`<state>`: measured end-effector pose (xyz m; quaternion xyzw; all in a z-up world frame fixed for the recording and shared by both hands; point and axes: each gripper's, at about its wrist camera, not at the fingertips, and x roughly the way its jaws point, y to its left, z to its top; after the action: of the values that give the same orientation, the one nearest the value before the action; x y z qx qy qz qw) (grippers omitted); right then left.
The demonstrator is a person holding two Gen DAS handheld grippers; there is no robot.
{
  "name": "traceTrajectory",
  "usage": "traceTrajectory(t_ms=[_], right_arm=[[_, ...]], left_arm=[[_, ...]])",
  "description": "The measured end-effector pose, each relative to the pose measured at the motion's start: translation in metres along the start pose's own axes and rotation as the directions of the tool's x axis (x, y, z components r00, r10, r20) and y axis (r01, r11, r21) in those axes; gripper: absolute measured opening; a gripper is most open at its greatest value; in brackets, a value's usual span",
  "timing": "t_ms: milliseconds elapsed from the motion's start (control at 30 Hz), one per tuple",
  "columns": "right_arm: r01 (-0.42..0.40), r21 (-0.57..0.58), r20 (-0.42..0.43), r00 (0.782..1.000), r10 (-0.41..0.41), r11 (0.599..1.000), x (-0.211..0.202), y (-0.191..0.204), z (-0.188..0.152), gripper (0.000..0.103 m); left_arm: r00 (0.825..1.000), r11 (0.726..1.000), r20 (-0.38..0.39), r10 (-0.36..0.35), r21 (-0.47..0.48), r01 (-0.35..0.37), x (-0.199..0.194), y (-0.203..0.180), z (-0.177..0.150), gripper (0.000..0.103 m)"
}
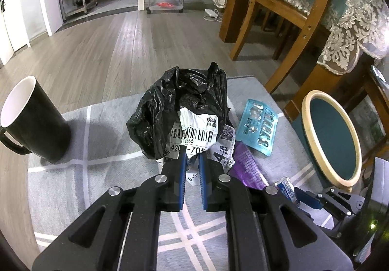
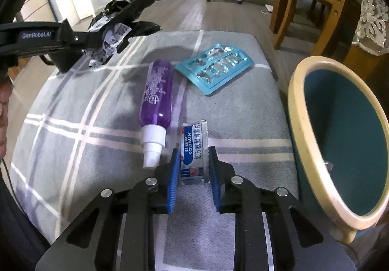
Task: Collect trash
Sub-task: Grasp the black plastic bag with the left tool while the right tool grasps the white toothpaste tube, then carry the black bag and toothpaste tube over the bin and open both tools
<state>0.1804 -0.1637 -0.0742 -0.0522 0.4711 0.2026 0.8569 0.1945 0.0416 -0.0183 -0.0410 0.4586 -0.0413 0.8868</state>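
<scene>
The right tongs (image 2: 193,169) straddle a small COLTALIN medicine sachet (image 2: 193,149) lying on the grey checked cloth (image 2: 231,105), blue pads against its two long edges. To do this well, squeeze evenly so the thin foil does not buckle or slip, lift straight, then swing to the teal bin (image 2: 345,125) at 3 o'clock. Just beside the sachet, at 10 o'clock, lies a purple spray bottle (image 2: 156,96); beyond it at 1 o'clock, a blue blister pack (image 2: 215,68).

The left tongs (image 1: 192,161) are pressed together on a black plastic bag wrapped in a shipping label (image 1: 184,110), held clear of the cloth.

Only the left view shows the black cup (image 1: 34,120) at 9 o'clock. Only the right view shows the sachet's print, the whole bottle, and the bag hanging from the side.
</scene>
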Motion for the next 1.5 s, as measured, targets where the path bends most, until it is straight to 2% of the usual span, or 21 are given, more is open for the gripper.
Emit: traceTrajectory(t_ms=[467, 800, 1200, 1500], right_arm=[[0.017, 0.085, 0.122, 0.992, -0.027, 0.996, -0.046, -0.028, 0.009, 0.024], [0.037, 0.2, 0.221, 0.972, -0.082, 0.979, -0.084, -0.07, 0.014, 0.024], [0.082, 0.378, 0.24, 0.954, -0.183, 0.922, -0.109, -0.145, -0.008, 0.024], [0.082, 0.459, 0.249, 0.944, -0.217, 0.885, -0.122, -0.174, -0.018, 0.024]], left_arm=[[0.996, 0.997, 0.046, -0.072, 0.023, 0.071, -0.01, -0.033, 0.012, 0.009], [0.99, 0.984, 0.033, -0.139, 0.116, 0.134, -0.005, -0.091, 0.015, 0.009], [0.975, 0.945, -0.006, -0.222, 0.243, 0.217, 0.011, -0.171, 0.011, 0.009], [0.96, 0.9, -0.046, -0.277, 0.336, 0.276, 0.017, -0.229, -0.001, 0.009]])
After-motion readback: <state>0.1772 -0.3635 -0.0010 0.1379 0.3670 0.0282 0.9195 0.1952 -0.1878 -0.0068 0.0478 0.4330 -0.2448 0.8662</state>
